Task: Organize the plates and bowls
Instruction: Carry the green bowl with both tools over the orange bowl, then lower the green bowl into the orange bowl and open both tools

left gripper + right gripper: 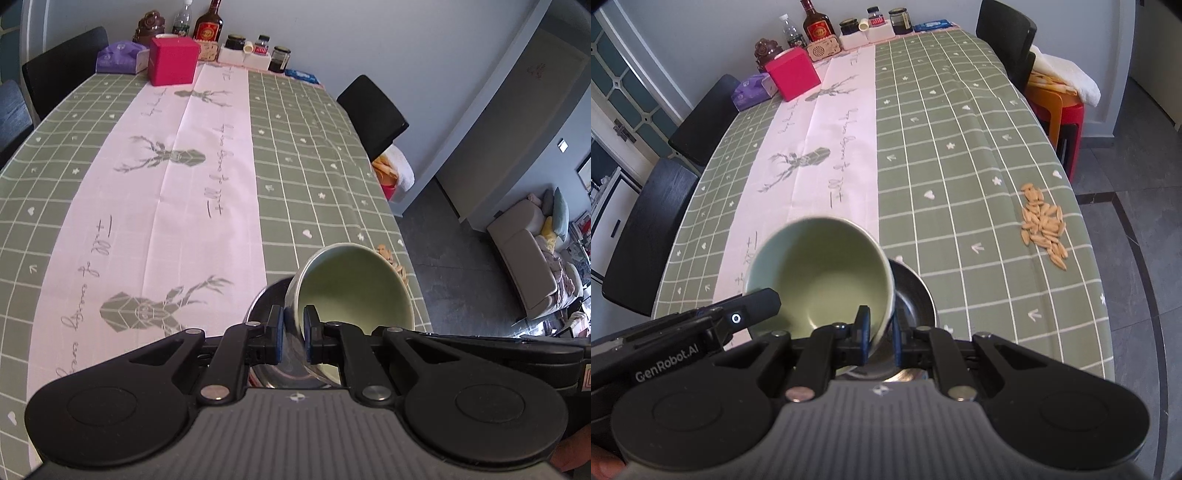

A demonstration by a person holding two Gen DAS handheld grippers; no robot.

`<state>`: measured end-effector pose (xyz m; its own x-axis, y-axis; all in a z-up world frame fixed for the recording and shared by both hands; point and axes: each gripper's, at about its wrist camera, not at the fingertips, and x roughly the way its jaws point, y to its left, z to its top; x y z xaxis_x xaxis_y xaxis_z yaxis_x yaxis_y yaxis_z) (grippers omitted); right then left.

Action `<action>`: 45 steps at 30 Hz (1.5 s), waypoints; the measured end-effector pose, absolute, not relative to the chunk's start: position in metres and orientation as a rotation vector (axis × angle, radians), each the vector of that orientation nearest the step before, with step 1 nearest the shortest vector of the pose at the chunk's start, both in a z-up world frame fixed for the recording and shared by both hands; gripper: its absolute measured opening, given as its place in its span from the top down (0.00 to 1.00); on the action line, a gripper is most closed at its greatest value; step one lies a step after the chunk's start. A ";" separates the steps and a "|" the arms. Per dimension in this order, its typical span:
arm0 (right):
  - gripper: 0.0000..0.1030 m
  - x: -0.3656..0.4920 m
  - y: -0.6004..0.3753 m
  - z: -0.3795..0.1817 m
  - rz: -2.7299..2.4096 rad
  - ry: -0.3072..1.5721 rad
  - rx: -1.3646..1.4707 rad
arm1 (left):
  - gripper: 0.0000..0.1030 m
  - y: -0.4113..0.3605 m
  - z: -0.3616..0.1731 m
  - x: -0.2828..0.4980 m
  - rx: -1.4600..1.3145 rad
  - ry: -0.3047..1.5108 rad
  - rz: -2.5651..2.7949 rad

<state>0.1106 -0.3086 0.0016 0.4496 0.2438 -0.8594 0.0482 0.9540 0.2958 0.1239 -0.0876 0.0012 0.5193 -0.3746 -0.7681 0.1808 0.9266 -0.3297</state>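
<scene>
Bowl (354, 284) hangs tilted above the surface's near right corner, beside a metal bowl (916, 295). Your left fingers (293, 325) pinch its rim narrowly; your right fingers (877, 328) clamp the rim opposite. Seeds (1043, 225) lie at the right edge, a red box (171, 61) toward the far edge.

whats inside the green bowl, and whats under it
The green bowl is empty inside: bare glazed surface only. Beneath it sits a metal bowl, part of its rim and inside showing; the rest is hidden by the green bowl and both grippers.
</scene>
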 end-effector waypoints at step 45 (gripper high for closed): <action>0.93 0.134 -0.301 -0.047 0.126 1.224 0.208 | 0.86 -0.104 -0.044 0.144 -0.108 1.186 -0.319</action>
<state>0.1339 -0.3014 -0.0475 0.3366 0.2079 -0.9184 0.0157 0.9739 0.2262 0.1436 -0.1043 -0.0439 0.3370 -0.3001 -0.8924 0.1879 0.9502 -0.2486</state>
